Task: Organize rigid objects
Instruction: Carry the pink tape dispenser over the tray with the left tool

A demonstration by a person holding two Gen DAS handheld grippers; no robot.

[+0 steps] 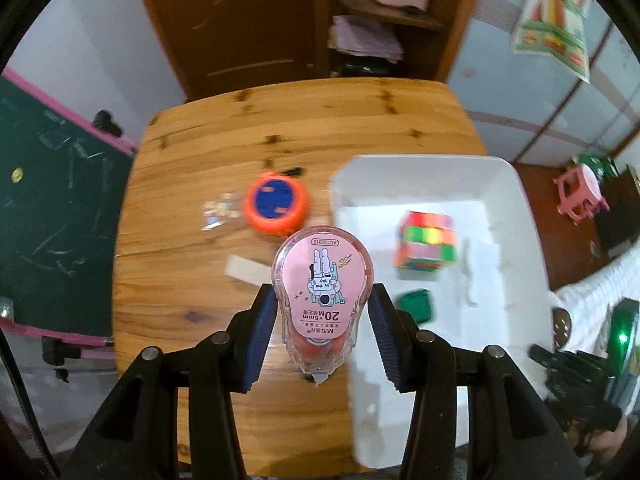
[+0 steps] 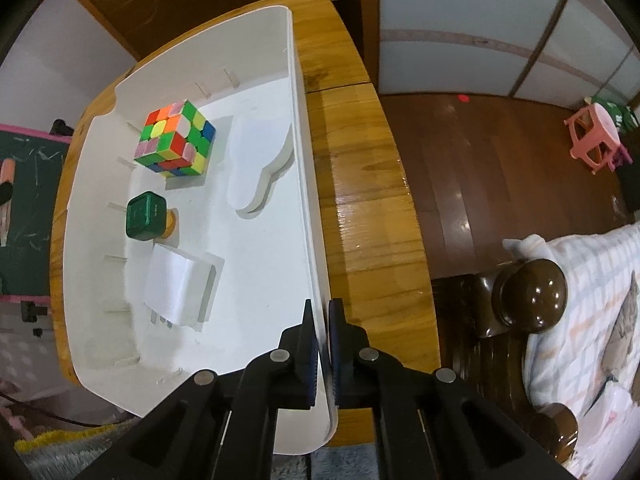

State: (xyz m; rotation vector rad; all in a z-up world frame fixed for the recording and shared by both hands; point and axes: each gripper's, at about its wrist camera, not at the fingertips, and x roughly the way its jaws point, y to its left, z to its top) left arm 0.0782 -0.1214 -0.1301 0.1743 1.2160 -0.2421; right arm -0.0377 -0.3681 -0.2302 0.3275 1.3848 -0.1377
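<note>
The left gripper point(image 1: 322, 312) was clamped on a pink correction tape point(image 1: 322, 280), lifted above the wooden table point(image 1: 192, 160) just left of the white tray point(image 2: 200, 200). The right gripper point(image 2: 323, 344) was pinched together on the tray's near right rim. In the tray sat a puzzle cube point(image 2: 176, 138), a green bottle point(image 2: 146, 216) and a white charger point(image 2: 176, 286). An orange tape measure point(image 1: 276, 209) lay on the table.

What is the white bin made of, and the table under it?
The white bin looks like smooth matte plastic: thin, evenly white walls with moulded ribs. The table looks like varnished wood: orange grain, dark knots, and a glossy shine along its edge.
</note>
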